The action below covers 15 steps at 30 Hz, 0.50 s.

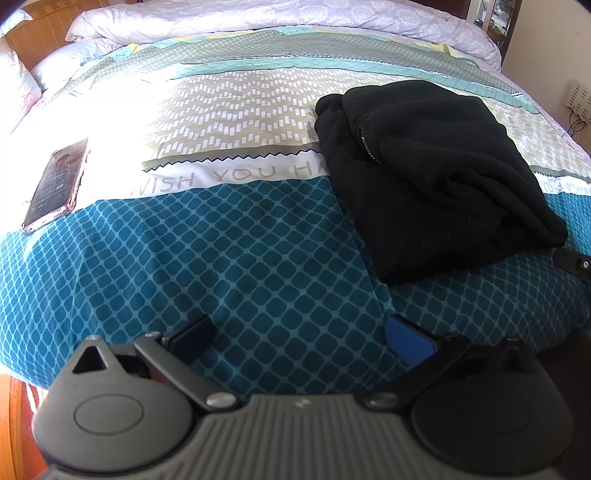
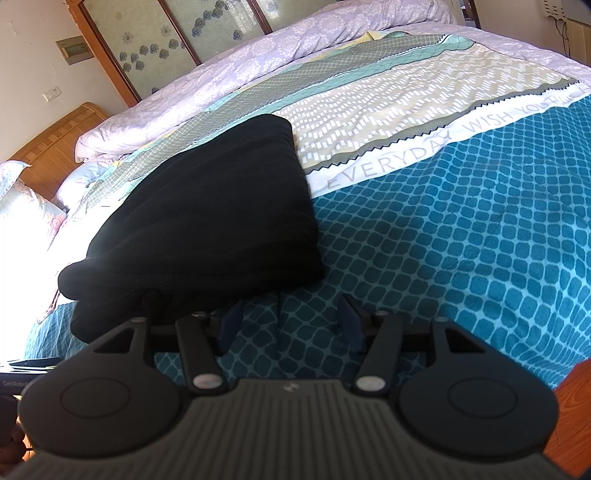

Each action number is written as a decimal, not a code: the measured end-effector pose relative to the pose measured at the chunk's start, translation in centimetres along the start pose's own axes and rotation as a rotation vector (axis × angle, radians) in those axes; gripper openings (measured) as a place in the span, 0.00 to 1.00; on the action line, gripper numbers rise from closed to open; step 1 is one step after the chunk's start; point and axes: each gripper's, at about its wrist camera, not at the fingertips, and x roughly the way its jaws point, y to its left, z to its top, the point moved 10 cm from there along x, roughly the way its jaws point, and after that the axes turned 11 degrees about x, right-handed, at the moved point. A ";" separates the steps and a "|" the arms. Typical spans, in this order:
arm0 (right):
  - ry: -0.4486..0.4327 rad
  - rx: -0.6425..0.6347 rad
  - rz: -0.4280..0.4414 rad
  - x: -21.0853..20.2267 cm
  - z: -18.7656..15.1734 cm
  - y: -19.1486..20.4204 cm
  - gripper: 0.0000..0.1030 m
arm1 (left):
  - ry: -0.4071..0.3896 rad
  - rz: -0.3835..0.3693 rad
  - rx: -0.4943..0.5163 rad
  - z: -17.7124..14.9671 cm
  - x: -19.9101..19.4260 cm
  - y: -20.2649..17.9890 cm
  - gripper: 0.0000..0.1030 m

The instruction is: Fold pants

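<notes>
Black pants (image 1: 436, 177) lie folded into a thick bundle on the patterned bed cover, at the right in the left wrist view. They fill the left centre of the right wrist view (image 2: 207, 214). My left gripper (image 1: 299, 339) is open and empty, low over the teal part of the cover, left of and nearer than the pants. My right gripper (image 2: 288, 321) is open and empty, just right of the bundle's near edge. A tip of the right gripper (image 1: 576, 264) shows beside the pants in the left wrist view.
A phone (image 1: 57, 182) in a clear case lies on the bed cover (image 1: 258, 258) at the left. A rolled lilac duvet (image 1: 258, 14) lies across the far end. Pillows (image 2: 22, 206) and a wooden headboard (image 2: 55, 140) are at the left. Wooden floor (image 2: 576, 406) shows below the bed edge.
</notes>
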 end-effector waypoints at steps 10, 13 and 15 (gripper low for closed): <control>0.002 -0.005 0.005 0.1 0.1 0.0 0.61 | 0.000 -0.001 0.001 0.0 0.0 0.0 1.00; 0.002 -0.005 0.005 0.1 0.1 0.0 0.61 | 0.000 -0.001 0.000 0.0 0.0 0.0 1.00; 0.001 -0.005 0.005 0.1 0.0 0.0 0.61 | 0.000 -0.001 0.000 0.0 0.0 0.0 1.00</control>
